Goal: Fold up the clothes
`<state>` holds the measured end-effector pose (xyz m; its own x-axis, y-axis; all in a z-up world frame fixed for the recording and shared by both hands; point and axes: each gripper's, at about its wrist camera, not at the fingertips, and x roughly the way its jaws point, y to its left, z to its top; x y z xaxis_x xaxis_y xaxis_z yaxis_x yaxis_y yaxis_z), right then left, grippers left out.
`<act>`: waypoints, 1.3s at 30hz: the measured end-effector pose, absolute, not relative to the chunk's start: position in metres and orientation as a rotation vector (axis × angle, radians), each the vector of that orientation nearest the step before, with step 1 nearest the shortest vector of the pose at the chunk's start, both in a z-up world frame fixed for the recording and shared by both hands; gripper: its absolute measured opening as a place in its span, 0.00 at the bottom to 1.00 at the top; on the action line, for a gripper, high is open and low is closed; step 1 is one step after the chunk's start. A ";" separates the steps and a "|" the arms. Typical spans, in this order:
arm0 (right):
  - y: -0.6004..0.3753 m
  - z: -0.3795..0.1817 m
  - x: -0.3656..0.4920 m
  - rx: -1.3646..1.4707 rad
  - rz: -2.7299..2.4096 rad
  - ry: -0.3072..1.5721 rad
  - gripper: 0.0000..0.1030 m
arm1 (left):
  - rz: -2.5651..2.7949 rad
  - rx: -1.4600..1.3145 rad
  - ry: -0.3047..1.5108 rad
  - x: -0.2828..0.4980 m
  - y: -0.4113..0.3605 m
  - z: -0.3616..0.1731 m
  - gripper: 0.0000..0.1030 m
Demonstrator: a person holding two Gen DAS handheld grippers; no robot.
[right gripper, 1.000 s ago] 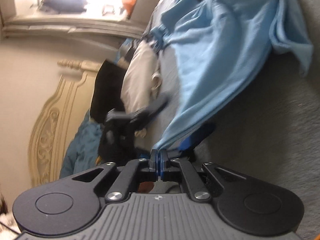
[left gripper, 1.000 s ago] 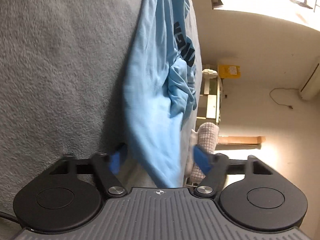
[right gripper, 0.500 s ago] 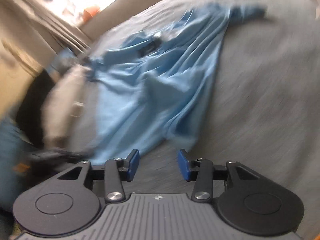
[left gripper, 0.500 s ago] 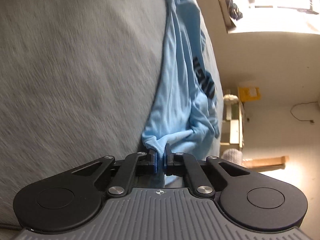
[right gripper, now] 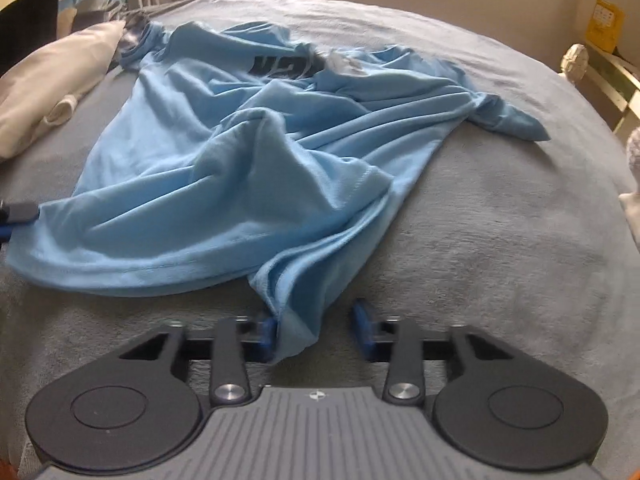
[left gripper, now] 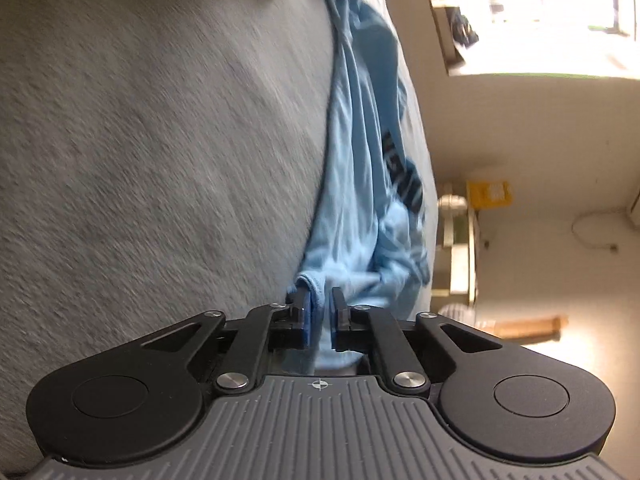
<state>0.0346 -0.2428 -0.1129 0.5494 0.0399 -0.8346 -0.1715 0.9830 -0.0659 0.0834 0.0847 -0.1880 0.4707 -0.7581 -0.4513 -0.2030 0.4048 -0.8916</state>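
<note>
The blue shirt (right gripper: 224, 152) lies rumpled across the grey blanket (right gripper: 500, 220), print up at the far end, hem nearest us. The right gripper (right gripper: 314, 330) has its jaws closing around the near hem corner; cloth sits between them, touching the left pad, but the right pad stands clear, so nothing is pinched yet. The left gripper (left gripper: 318, 316), at the shirt's left corner, is opening: a narrow gap, the shirt (left gripper: 360, 184) edge between the pads, loosely held at best.

The risks, as I read them. That left corner could slip out altogether if the jaws part further before the pull. On the right, the bunched hem is several layers thick; a grab there may catch only some of them, and the fold comes out skewed. The fuzzy blanket may also drag on the cloth and keep the creases in.

Around the bed: a pale pillow (right gripper: 44, 80) far left, a window (left gripper: 540, 12) glaring bright, a yellow box (right gripper: 604, 24) against the right wall.
</note>
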 end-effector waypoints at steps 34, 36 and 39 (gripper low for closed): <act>-0.426 -0.065 -0.027 0.768 -0.058 0.804 0.41 | -0.491 -0.817 1.141 0.074 0.067 -0.161 0.49; -0.398 -0.073 -0.014 0.818 0.095 0.855 0.41 | -0.499 -0.749 1.148 0.069 0.064 -0.153 0.49; -0.355 -0.094 0.002 0.907 0.265 0.944 0.41 | -0.500 -0.629 1.137 0.055 0.061 -0.141 0.50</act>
<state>0.0022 -0.3554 -0.0943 0.5863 0.5612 -0.5842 0.1754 0.6161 0.7679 0.0549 0.0612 -0.1408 0.3453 -0.6570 -0.6701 0.0505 0.7260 -0.6858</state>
